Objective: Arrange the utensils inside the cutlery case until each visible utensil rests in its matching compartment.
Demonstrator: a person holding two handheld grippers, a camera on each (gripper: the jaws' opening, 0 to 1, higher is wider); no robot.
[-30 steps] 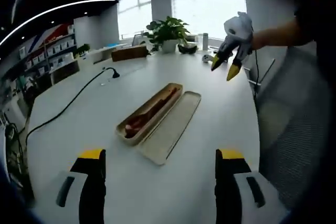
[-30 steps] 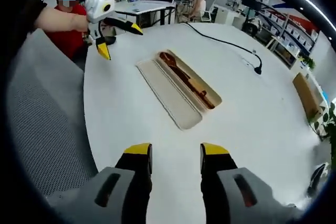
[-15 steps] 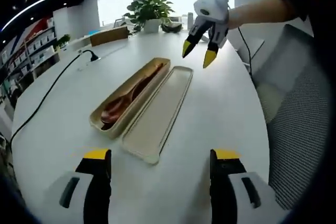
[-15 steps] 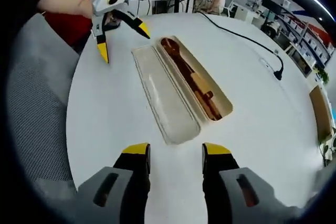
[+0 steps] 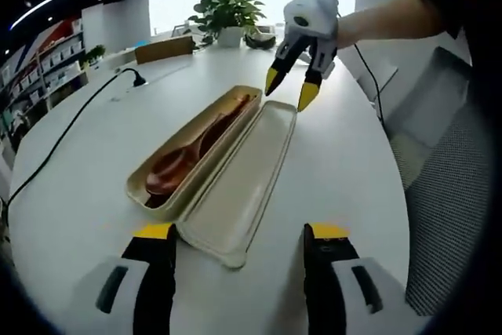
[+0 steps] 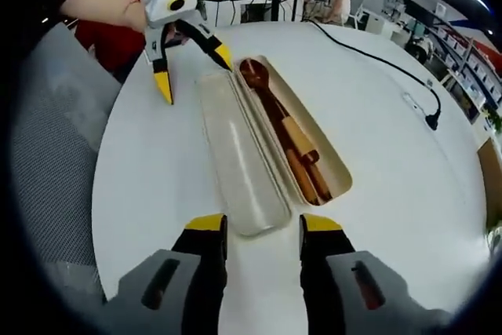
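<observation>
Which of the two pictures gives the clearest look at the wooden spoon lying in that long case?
The right gripper view: the wooden spoon lies nearer the middle, with bowl and handle plain against the open case. In the left gripper view the spoon is seen at a lower angle, and the case's near wall hides part of its bowl.

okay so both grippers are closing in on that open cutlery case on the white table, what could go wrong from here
1. The lid lies loose beside the case, right in front of the right gripper; a nudge could likely push it into the case and shift the wooden utensils.
2. The left gripper and right gripper approach from opposite ends, jaws open; they might collide or tug the case both ways.
3. The black cable lies beyond the case and could snag on a wide reach.
</observation>
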